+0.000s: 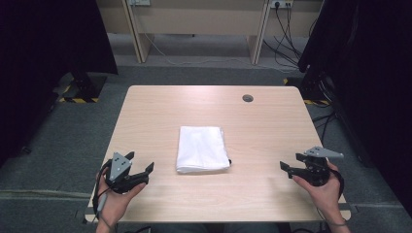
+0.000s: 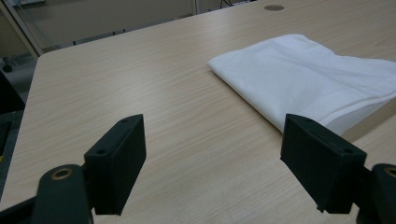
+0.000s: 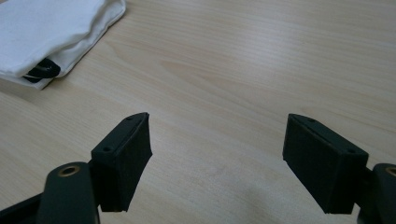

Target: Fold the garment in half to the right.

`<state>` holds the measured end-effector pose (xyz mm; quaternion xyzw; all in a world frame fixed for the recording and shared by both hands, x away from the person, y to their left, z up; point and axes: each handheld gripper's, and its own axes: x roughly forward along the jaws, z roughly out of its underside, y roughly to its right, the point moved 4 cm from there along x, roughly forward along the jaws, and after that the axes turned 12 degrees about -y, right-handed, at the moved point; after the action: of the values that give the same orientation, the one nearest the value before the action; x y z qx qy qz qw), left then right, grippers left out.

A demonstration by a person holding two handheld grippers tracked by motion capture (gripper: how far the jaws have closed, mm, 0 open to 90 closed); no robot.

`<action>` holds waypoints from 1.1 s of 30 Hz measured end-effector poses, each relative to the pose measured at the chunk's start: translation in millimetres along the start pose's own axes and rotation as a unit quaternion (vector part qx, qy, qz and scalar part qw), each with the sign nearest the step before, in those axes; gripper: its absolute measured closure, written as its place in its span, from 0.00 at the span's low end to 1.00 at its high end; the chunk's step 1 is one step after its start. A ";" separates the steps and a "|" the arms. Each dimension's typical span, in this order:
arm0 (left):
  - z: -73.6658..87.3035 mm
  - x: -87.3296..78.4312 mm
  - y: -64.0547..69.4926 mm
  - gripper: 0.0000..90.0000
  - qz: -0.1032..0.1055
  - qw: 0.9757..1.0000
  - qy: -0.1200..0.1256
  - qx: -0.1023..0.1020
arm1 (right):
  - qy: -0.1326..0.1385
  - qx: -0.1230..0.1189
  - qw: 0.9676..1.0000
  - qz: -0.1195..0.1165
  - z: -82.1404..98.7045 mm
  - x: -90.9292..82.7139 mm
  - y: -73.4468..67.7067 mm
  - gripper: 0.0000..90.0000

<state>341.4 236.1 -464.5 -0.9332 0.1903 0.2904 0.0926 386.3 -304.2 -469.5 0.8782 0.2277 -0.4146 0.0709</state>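
Folded white cloth lies at the centre of the light wooden bench, untouched. Left hand-held gripper at 8 o'clock and right hand-held gripper at 4 o'clock are both released, jaws wide. The near corners at 6 o'clock should be approached low and pinched through one layer only.

A white folded cloth lies flat near the middle of the light wooden table, its layered edges toward the near side, a small dark object peeking from between the layers at one corner.
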 end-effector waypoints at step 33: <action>23.5 11.5 -13.8 0.24 -0.002 1.000 -0.003 -0.018 | -0.003 0.025 1.000 0.002 12.6 7.8 13.9 0.25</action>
<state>343.8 251.9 -489.4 -0.9341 0.1831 0.2965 0.0772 388.2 -317.8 -484.4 0.8789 0.2156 -0.4226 0.0499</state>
